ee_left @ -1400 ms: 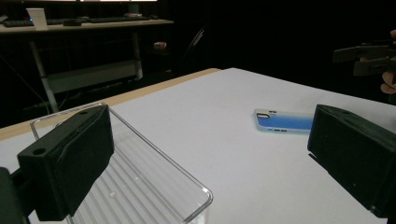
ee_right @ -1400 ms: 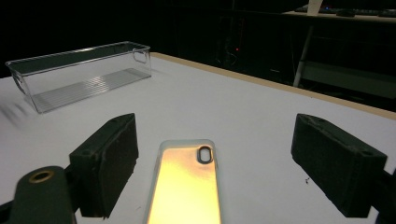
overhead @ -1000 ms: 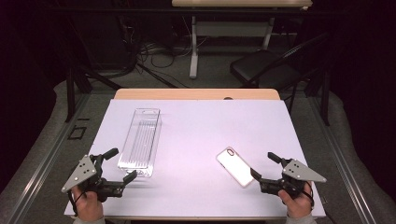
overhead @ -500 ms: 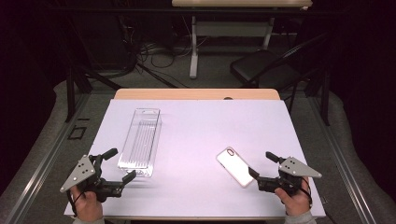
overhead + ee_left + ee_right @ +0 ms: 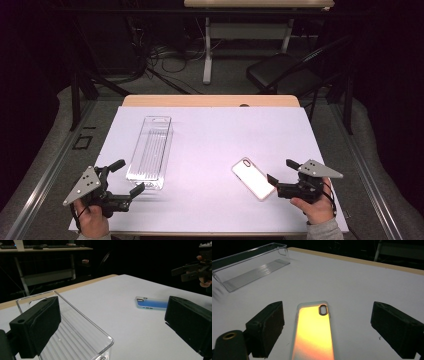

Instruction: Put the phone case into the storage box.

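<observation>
The phone case [image 5: 253, 178] lies flat on the white table [image 5: 220, 145], right of centre near the front edge. Its near end sits between the spread jaws of the right gripper [image 5: 281, 176], touching neither. The clear tray [image 5: 150, 152] lies left; the left gripper [image 5: 126, 178], jaws wide apart, straddles its near corner.

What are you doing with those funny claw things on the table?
A person holds a claw-like gripper in each hand at a white table. The left gripper, jaws open, sits at the near end of a long clear plastic tray. The right gripper, also open, points at a phone case lying flat between its jaws. Nothing is picked up yet; the tray is empty.
</observation>
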`<act>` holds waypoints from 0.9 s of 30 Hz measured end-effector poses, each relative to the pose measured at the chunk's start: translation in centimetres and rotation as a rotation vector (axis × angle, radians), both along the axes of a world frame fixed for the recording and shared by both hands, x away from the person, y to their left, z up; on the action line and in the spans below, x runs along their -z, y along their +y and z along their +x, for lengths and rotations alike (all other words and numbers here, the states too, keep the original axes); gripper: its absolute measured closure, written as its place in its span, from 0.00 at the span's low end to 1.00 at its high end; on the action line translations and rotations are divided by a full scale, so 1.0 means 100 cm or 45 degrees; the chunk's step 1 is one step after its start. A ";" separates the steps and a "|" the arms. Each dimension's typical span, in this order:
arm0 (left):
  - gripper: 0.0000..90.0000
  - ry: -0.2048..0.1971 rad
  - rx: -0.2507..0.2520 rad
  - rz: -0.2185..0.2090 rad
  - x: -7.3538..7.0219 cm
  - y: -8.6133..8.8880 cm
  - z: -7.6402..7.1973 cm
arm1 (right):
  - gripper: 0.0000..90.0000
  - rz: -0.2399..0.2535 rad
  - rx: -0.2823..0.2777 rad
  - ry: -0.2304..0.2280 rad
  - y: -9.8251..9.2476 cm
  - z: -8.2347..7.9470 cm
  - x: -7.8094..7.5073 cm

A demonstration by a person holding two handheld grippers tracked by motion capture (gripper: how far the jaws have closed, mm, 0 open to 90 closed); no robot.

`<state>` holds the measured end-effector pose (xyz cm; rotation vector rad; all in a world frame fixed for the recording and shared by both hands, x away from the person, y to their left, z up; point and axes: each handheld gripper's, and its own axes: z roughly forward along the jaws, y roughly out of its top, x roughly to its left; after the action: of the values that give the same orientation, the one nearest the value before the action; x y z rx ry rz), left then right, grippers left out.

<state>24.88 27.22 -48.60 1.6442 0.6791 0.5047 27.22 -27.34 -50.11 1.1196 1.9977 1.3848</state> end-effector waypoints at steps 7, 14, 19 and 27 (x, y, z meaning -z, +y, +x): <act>0.01 0.019 0.005 0.001 0.000 -0.001 0.000 | 0.13 0.005 0.011 0.023 0.002 0.008 -0.007; 0.01 0.081 -0.008 -0.061 0.000 0.004 0.001 | 0.16 -0.054 0.008 0.033 0.004 0.015 -0.016; 0.01 0.136 0.004 -0.103 0.000 0.006 0.006 | 0.16 -0.075 -0.011 0.048 0.004 0.019 -0.022; 0.00 0.203 -0.027 -0.040 -0.007 -0.006 0.018 | 0.17 -0.078 -0.013 0.105 0.003 0.027 -0.030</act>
<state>26.66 26.64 -47.92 1.6608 0.8184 0.3787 29.88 -27.07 -47.16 1.1578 2.0914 1.2932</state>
